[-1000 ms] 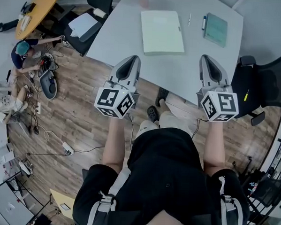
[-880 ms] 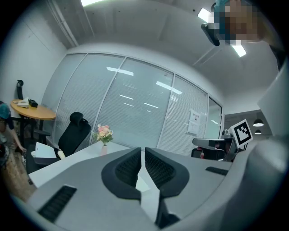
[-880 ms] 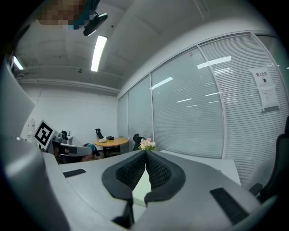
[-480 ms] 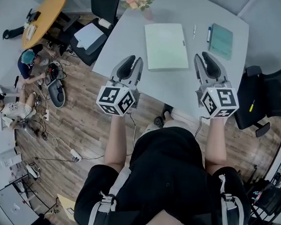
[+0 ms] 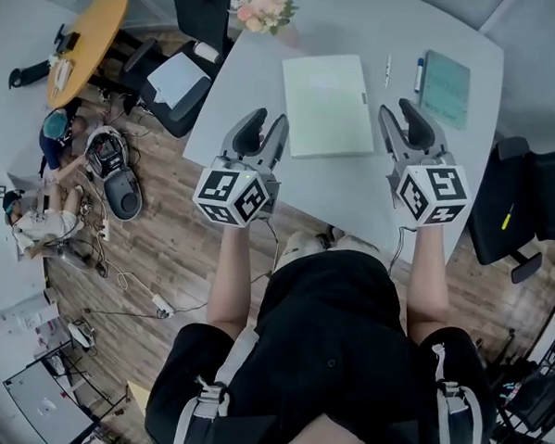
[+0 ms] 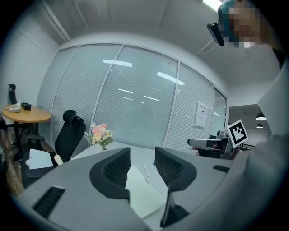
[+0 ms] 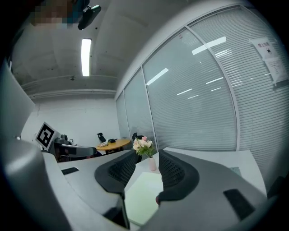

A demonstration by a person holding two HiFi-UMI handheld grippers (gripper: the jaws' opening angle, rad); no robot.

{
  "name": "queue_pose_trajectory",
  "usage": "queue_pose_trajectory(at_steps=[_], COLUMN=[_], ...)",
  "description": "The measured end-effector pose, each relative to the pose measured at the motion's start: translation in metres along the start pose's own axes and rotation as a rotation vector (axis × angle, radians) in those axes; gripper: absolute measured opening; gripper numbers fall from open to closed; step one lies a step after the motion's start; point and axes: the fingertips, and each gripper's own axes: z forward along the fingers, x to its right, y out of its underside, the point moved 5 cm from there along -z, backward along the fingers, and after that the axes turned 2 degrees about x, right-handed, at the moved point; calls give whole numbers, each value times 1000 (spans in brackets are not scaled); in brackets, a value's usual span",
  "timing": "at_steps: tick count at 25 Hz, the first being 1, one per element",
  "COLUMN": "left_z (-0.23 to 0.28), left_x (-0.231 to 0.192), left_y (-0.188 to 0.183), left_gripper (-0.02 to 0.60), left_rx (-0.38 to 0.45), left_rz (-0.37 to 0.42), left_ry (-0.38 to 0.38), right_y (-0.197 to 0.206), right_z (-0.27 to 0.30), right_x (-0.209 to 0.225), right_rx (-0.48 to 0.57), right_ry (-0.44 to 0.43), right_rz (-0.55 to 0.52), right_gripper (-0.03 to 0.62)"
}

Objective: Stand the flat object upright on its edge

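Note:
A pale green notebook (image 5: pixel 328 103) lies flat on the grey table (image 5: pixel 267 67). My left gripper (image 5: pixel 264 125) hovers over the table's near edge, just left of the notebook. Its jaws are opening and nothing is between them. My right gripper (image 5: pixel 401 113) hovers just right of the notebook, its jaws also opening and empty. In the left gripper view the gripper (image 6: pixel 141 153) looks over the notebook (image 6: pixel 142 196). The right gripper view shows that gripper (image 7: pixel 148 158) above the notebook (image 7: pixel 144 194) too.
A teal book (image 5: pixel 446 77) and two pens (image 5: pixel 388 69) lie at the table's far right. A vase of flowers (image 5: pixel 261 7) stands at the far left corner. Black chairs (image 5: pixel 529 197) flank the table. A round yellow table (image 5: pixel 83 30) and a person on the floor (image 5: pixel 55 130) are at left.
Both grippers' jaws went from shut to parted. Both grippers moved forward over the table's near edge, so they flank the green notebook.

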Motion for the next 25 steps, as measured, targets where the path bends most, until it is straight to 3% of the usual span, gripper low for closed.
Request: queue_pose_trajectory(at_steps=[12, 25], left_z=[63, 126], left_x=[-26, -114], left_y=[41, 83], left_gripper=[224, 234], left_rx=[-142, -239], left_rz=[-55, -169], left_ry=[-9, -28], right_y=[45, 104], right_z=[56, 143], right_x=[50, 68], right_rx=[-144, -317], right_ry=[-12, 14], right_rz=[40, 50], right_gripper=[201, 255])
